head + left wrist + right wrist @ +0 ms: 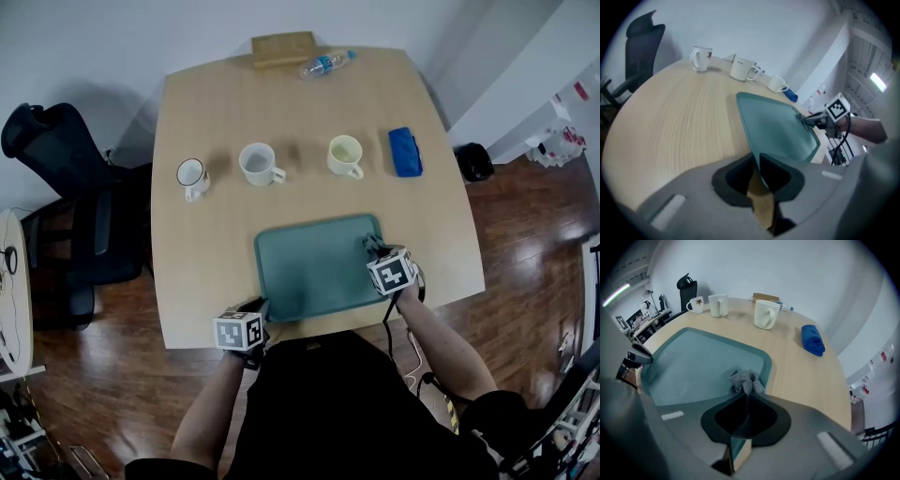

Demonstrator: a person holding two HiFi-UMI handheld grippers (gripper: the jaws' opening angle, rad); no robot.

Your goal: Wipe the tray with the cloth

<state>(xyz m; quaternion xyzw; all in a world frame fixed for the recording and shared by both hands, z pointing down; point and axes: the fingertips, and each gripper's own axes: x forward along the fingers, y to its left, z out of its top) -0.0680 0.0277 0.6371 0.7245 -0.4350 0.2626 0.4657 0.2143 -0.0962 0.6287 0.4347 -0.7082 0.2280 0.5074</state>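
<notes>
A teal tray lies on the wooden table near its front edge. My left gripper is shut on the tray's near left rim, which runs up between its jaws. My right gripper is shut on a small grey cloth, bunched at the jaw tips and resting on the tray floor close to its right rim. In the left gripper view the right gripper shows at the tray's far right edge.
Three white mugs stand in a row behind the tray. A folded blue cloth lies to their right. A plastic bottle and a wooden block sit at the far edge. An office chair stands at left.
</notes>
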